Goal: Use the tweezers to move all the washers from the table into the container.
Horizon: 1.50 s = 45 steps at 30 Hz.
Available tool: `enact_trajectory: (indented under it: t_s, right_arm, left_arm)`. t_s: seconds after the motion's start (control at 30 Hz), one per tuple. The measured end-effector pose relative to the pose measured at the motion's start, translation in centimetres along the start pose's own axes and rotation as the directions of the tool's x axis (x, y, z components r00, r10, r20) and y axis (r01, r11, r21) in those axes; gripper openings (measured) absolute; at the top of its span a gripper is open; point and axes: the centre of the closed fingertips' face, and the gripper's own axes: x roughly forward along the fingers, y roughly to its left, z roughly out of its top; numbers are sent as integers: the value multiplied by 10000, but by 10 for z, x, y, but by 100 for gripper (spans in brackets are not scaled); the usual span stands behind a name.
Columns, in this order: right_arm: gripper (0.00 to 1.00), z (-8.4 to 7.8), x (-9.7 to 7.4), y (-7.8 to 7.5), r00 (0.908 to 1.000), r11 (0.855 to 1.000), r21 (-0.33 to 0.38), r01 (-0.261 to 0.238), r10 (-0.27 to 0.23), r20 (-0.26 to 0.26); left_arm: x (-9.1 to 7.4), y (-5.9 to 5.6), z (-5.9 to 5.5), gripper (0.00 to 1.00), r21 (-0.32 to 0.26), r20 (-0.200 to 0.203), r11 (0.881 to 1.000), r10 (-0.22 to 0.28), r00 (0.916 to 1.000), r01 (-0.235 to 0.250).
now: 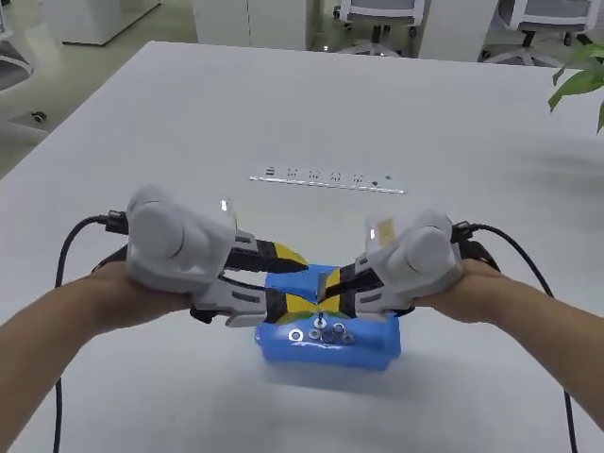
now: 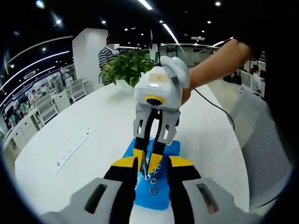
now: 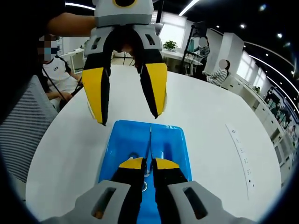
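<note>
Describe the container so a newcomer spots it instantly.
On the white table, come nearer than the socket strip, to where the left gripper and right gripper face each other. The container is the shallow blue tray beneath them, with washers in it, the one blue thing there.

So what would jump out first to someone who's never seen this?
Probably the bright blue container near the front of the big white table, with a small cluster of shiny washers in it. Over it two hand-held tools meet nose to nose: the right gripper pinches slim tweezers, while the left gripper hangs with its yellow jaws wide open.
</note>
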Motion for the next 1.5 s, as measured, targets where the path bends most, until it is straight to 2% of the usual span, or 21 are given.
enact_trajectory:
  t_s: [0.1, 0.2, 0.6, 1.2, 1.5]
  right_arm:
    - [8, 0, 0, 0, 10000, 10000, -27, -18, 18, -3]
    - [8, 1, 1, 1, 10000, 9999, -100, -46, 46, -34]
    - [8, 1, 0, 3, 9999, 9996, -241, -110, 108, -103]
    - [9, 8, -4, 3, 10000, 9993, -361, -59, 59, 13]
    - [9, 16, -12, 6, 10000, 9990, -455, 12, -9, 65]
  left_arm:
    - [4, 1, 0, 25, 158, -59, 9998, -107, 9999, 108]
    - [9, 4, -4, 20, 440, -281, 9989, -161, 9995, 173]
    - [17, 4, 1, 7, 953, -467, 9950, -252, 9986, 296]
    - [12, 5, 7, 6, 1160, -523, 9919, -455, 9976, 513]
    - [6, 1, 16, 6, 1238, -479, 9905, -542, 9974, 598]
